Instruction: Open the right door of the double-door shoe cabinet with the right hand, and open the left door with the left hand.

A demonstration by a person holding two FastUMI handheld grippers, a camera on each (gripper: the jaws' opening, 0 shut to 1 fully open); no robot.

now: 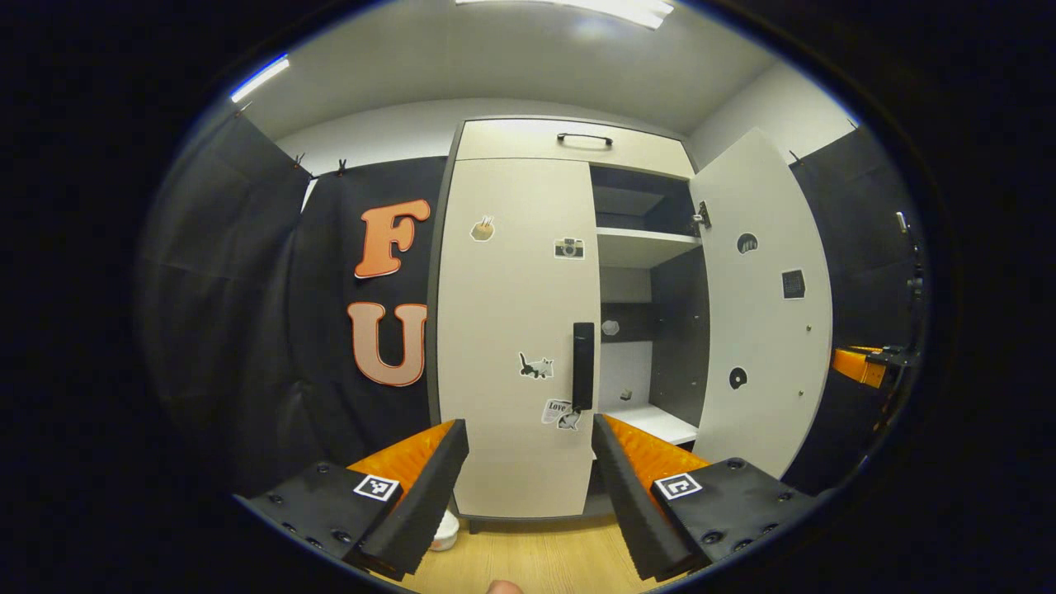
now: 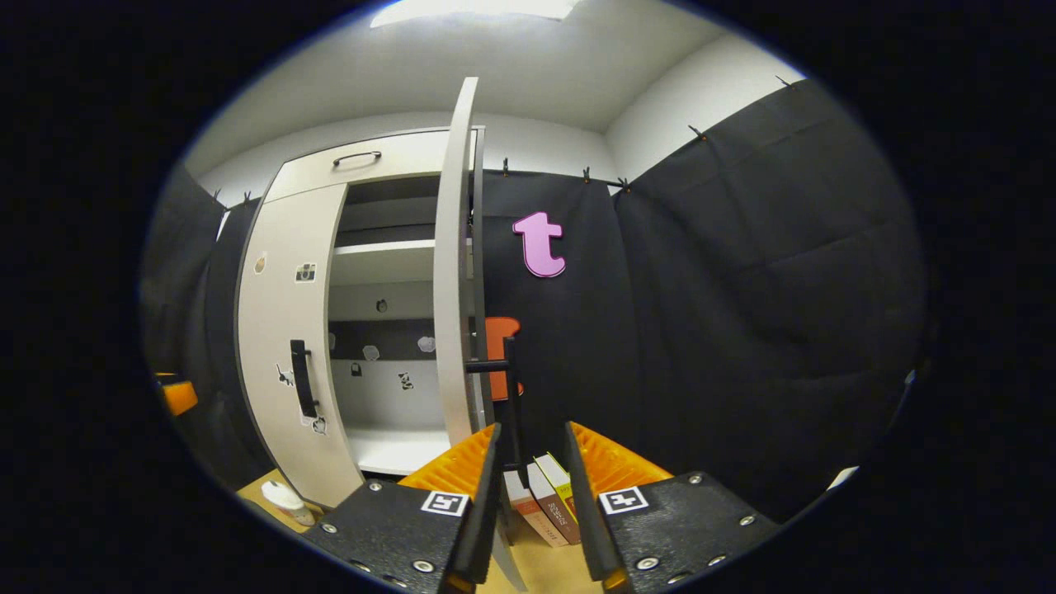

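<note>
our right gripper [image 2: 528, 462] sits loosely around the right door's handle [image 2: 513, 396], jaws not pressing, that door [image 2: 450, 272] swung wide, while our left gripper [image 1: 528, 462], spread apart, may snag the shut left door's [image 1: 511, 330] handle [image 1: 583, 365] off-center and slip.

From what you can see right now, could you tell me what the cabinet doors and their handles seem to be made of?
Left door and right door: probably laminated board, with smooth, matte, off-white faces. Left door's handle: a dark, matte bar, plastic or coated metal; I cannot tell which.
</note>
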